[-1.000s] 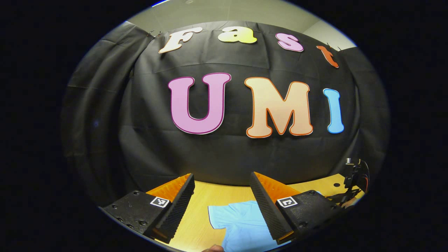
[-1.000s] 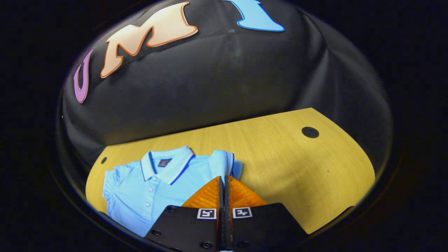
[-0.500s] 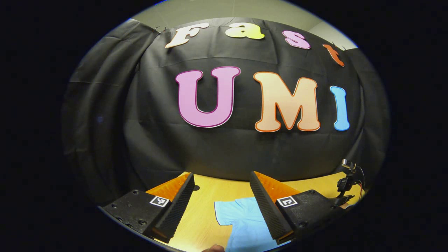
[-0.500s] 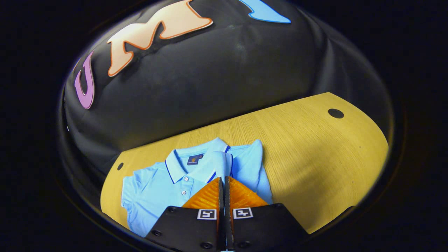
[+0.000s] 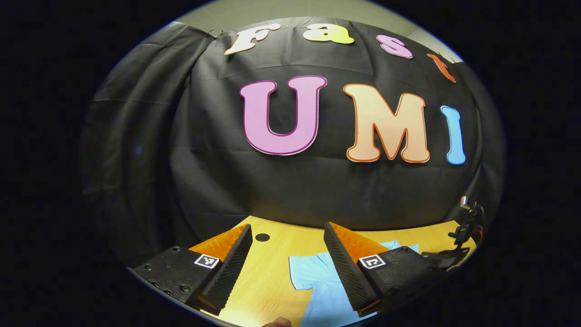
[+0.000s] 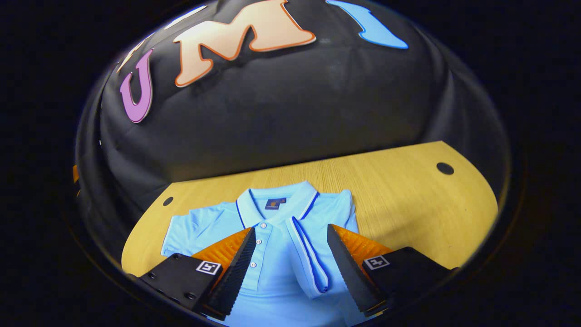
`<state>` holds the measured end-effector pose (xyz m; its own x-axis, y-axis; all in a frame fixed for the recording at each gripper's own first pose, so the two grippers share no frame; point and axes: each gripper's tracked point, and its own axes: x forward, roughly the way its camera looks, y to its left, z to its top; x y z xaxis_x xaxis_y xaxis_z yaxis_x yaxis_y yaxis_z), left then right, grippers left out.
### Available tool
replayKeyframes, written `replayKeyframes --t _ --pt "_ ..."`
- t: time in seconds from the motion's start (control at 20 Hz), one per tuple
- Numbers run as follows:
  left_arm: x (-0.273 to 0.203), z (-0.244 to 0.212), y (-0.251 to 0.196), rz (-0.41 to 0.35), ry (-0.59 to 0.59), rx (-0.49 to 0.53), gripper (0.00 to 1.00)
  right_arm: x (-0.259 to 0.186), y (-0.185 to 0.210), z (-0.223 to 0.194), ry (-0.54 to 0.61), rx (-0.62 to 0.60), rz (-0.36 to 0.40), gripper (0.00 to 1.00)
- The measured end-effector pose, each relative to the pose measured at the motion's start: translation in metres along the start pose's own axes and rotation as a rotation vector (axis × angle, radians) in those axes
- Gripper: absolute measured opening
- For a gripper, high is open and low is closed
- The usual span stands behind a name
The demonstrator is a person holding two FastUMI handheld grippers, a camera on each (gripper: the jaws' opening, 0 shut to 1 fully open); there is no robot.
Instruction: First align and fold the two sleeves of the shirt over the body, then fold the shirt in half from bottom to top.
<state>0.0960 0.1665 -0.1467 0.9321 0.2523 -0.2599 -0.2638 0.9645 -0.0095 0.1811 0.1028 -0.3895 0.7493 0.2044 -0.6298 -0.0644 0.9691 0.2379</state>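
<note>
My right gripper [image 6: 289,268] had let go of the sleeve [image 6: 308,259], which now lay folded over the light blue shirt [image 6: 272,245] between its parted fingers. My left gripper [image 5: 286,268] hung released above the wooden table [image 5: 268,281]

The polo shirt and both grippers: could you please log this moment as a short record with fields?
garment: light blue polo shirt, flat on the wooden table, collar toward the wall
folded sleeve: lies over the body, between the fingers
other sleeve: spread out flat
right gripper: open above the shirt, holding nothing
left gripper: open, raised, holding nothing
bottom fold: not yet done
</note>
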Motion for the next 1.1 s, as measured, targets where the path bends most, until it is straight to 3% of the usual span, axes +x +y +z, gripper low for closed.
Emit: replayKeyframes --t 0.4,0.65,1.1 --pt "0.052 -0.039 -0.033 -0.069 0.056 -0.005 0.95 -0.086 -0.016 0.052 -0.152 -0.065 -0.011 0.98" --pt "0.091 -0.092 -0.039 -0.071 0.160 -0.009 0.95 -0.117 -0.046 0.048 -0.161 -0.103 -0.075 0.98" --pt "0.140 -0.193 -0.032 -0.014 0.360 0.002 0.95 -0.130 -0.079 0.023 -0.104 -0.117 -0.147 0.98"
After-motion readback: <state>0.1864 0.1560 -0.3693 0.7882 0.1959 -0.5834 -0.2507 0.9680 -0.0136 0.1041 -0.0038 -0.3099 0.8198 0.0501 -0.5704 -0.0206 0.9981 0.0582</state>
